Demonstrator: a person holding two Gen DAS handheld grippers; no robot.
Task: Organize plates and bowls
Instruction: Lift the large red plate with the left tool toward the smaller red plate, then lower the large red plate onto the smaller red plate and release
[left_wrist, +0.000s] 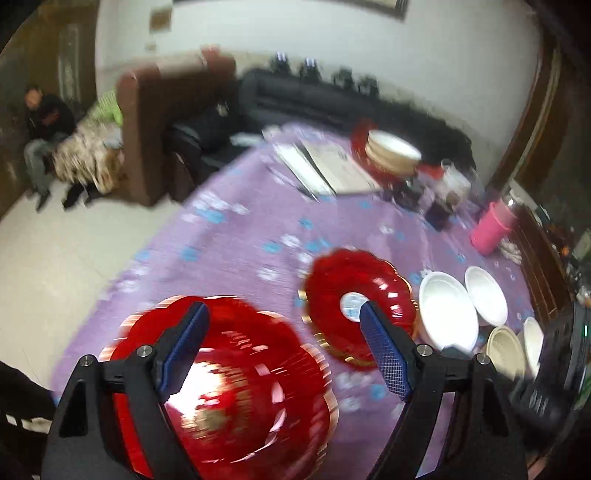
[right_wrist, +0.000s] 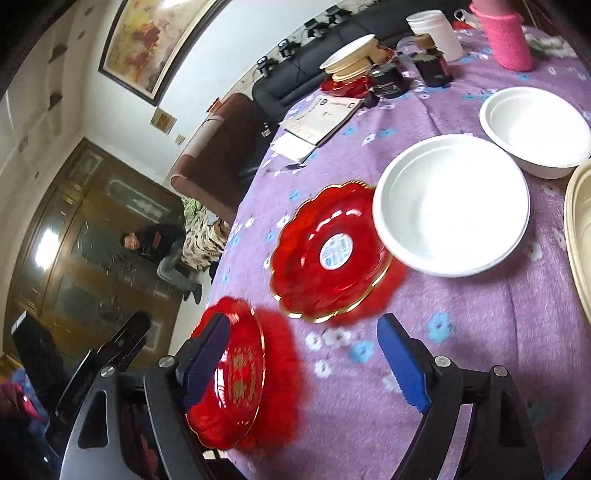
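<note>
Both grippers, left gripper (left_wrist: 284, 343) and right gripper (right_wrist: 303, 354), stand released, fingers empty. The near red plate (right_wrist: 236, 380), at seven o'clock, overhangs the bench (right_wrist: 461, 332) edge; a careless nudge could tip it off.

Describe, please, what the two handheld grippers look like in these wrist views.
The left gripper and the right gripper look alike: black angular plastic frames with triangular cut-outs, round silver bolt heads at the joints, and two long fingers faced with blue textured pads. No cables, hands or sleeves show.
</note>
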